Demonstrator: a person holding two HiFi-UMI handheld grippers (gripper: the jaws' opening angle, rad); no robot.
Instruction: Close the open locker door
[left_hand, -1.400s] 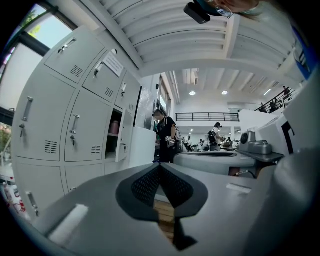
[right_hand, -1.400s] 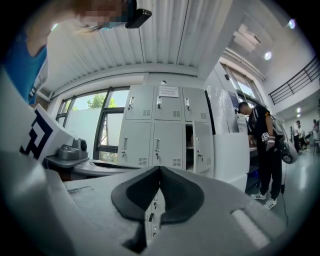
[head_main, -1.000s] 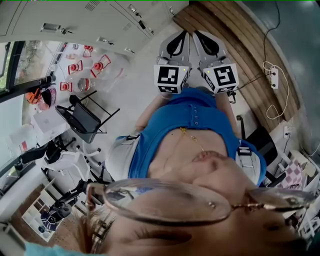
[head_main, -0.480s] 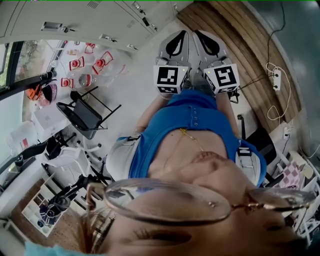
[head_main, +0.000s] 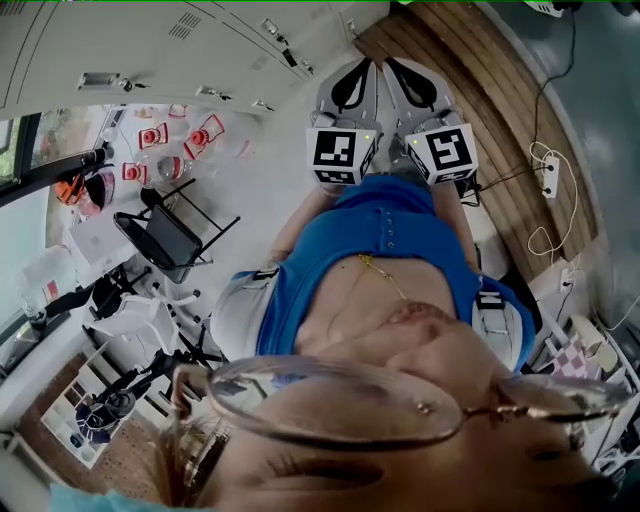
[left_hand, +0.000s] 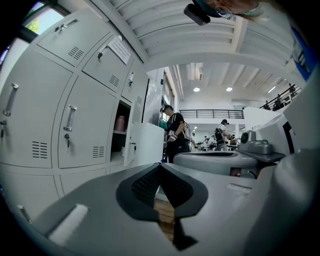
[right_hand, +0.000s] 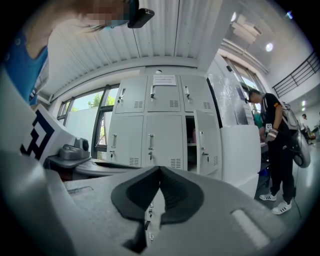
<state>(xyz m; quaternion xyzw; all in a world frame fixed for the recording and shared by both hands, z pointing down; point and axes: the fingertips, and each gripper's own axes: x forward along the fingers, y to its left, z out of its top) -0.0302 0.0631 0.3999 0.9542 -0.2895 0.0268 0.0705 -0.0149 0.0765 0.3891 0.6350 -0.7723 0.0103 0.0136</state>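
**First:** While both pairs of jaws are pressed together on nothing, where does the open locker door (right_hand: 206, 144) stand?

**Second:** Well ahead of the right gripper (right_hand: 159, 172), above its tips and to their right. For the left gripper (left_hand: 161, 170) it is far ahead, up and to the left.

**First:** How would it handle?

**Second:** Probably light and stiff, swinging easily on its hinges. The paint looks smooth, so the closed tips should push on the flat face near the handle edge, and gently.

**First:** And its look?

**Second:** Pale grey metal, tall and narrow, with a small handle, half open beside a dark compartment.
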